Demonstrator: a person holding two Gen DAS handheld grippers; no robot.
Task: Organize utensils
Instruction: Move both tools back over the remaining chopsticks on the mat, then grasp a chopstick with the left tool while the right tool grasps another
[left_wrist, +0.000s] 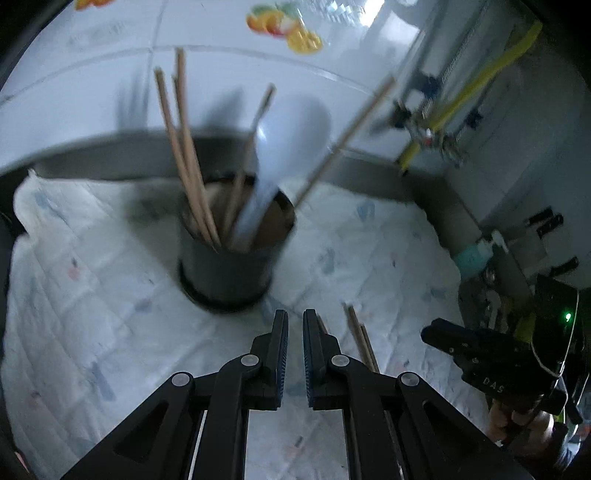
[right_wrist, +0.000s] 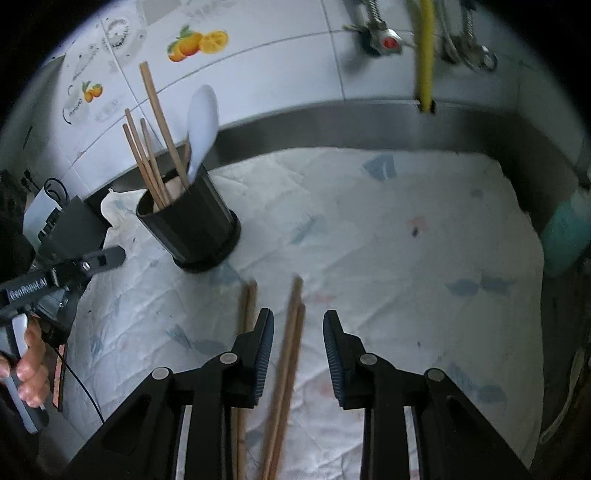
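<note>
A black utensil holder (left_wrist: 225, 266) (right_wrist: 192, 229) stands on the white cloth, with several wooden chopsticks (left_wrist: 184, 155) (right_wrist: 147, 162) and a white spoon (left_wrist: 280, 147) (right_wrist: 201, 122) upright in it. My left gripper (left_wrist: 295, 321) hovers just in front of the holder, jaws nearly together with nothing between them. My right gripper (right_wrist: 298, 321) is open over a pair of chopsticks (right_wrist: 291, 350) lying on the cloth between its fingers, which do not touch the pair. Another pair (right_wrist: 247, 314) lies just left of its left finger. The left wrist view shows loose chopsticks (left_wrist: 360, 339) beside my left gripper.
A white patterned cloth (right_wrist: 406, 258) covers the steel counter, whose raised back edge (right_wrist: 332, 129) meets a tiled wall with fruit stickers. A yellow hose (right_wrist: 424, 55) and valves hang at the back right. A teal object (right_wrist: 565, 236) sits at the right edge. A hand (right_wrist: 29, 369) holds the left gripper.
</note>
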